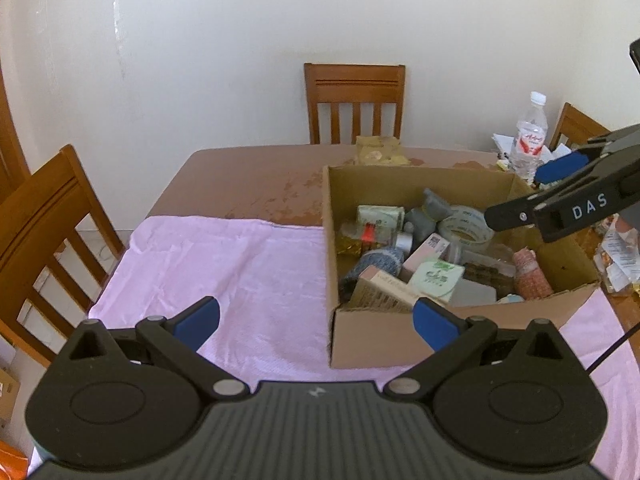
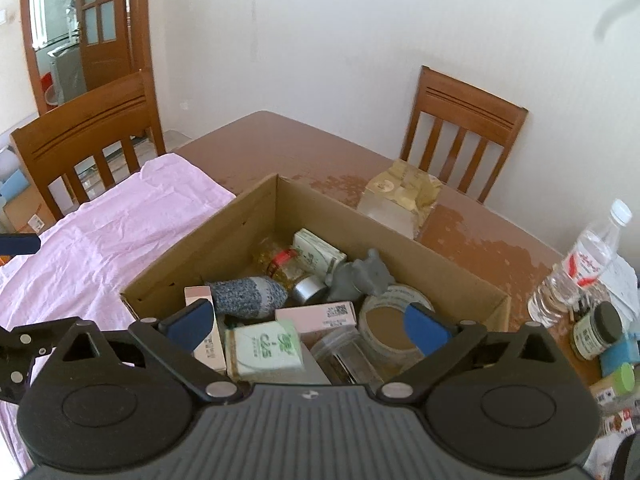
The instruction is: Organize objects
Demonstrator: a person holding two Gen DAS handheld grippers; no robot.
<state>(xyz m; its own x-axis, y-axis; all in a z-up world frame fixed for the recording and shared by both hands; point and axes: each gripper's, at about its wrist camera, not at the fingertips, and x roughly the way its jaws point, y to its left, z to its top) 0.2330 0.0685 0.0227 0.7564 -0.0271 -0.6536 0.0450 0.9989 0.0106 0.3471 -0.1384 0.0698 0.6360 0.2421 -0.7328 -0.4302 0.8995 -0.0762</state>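
An open cardboard box [image 1: 372,340] stands on the table, filled with small goods. Among them are a grey knitted roll [image 2: 248,296], a green-and-white packet [image 2: 266,346], a pink carton [image 2: 320,316], a tape roll [image 2: 394,320], a grey toy elephant [image 2: 360,276] and a red-lidded jar [image 2: 280,264]. My right gripper [image 2: 308,326] hovers over the box's near side, jaws wide open with nothing held; in the left wrist view its blue pad [image 1: 560,166] shows above the box's right wall. My left gripper [image 1: 318,322] is open and empty, in front of the box's near-left corner.
A pink cloth [image 1: 220,264] covers the near part of the brown table [image 1: 248,176] left of the box. Beyond the box lies a golden bag [image 1: 378,150]. At its right stand a water bottle [image 1: 528,144] and small jars [image 2: 596,330] among clutter. Wooden chairs [image 1: 356,100] ring the table.
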